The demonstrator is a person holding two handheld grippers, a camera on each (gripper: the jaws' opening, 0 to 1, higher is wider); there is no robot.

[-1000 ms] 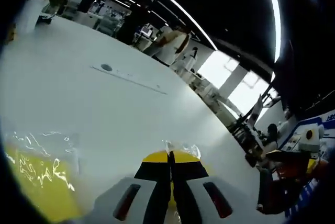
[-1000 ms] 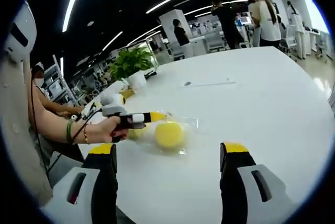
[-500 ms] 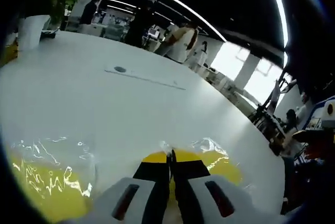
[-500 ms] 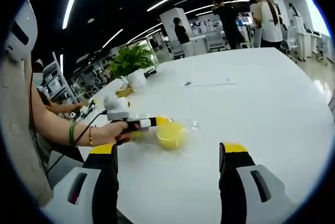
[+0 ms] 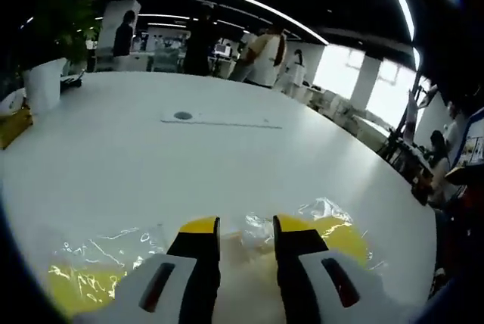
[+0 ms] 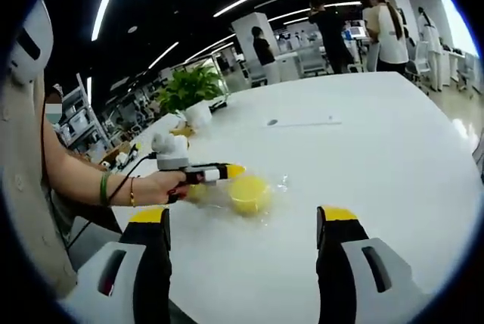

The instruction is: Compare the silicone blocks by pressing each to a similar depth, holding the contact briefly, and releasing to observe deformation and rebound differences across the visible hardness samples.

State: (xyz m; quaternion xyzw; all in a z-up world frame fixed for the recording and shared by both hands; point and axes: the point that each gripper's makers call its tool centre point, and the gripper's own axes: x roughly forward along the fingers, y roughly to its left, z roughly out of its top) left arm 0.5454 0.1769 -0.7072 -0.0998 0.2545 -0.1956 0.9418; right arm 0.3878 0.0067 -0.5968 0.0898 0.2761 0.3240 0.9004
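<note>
Two yellow silicone blocks lie in clear plastic bags on the white table point(image 5: 151, 157). In the left gripper view one block point(image 5: 336, 235) sits just right of my left gripper point(image 5: 247, 227) and another point(image 5: 79, 282) lies low on the left. The left jaws stand a little apart, with crinkled bag plastic point(image 5: 257, 229) showing in the gap. In the right gripper view the left gripper point(image 6: 227, 171), held by a hand, points at the round yellow block point(image 6: 248, 194). My right gripper point(image 6: 243, 216) hangs wide open just short of that block, holding nothing.
A potted plant point(image 6: 189, 85) and a white pot point(image 5: 44, 85) stand at the far side. A round port point(image 5: 183, 116) sits mid-table. The person's forearm point(image 6: 98, 188) reaches in from the left. People stand in the background. The table edge curves away on the right point(image 6: 461, 157).
The left jaws, shut together before, now stand apart. The left gripper view has levelled out and shifted over the bags. The right gripper has stayed still and open.
</note>
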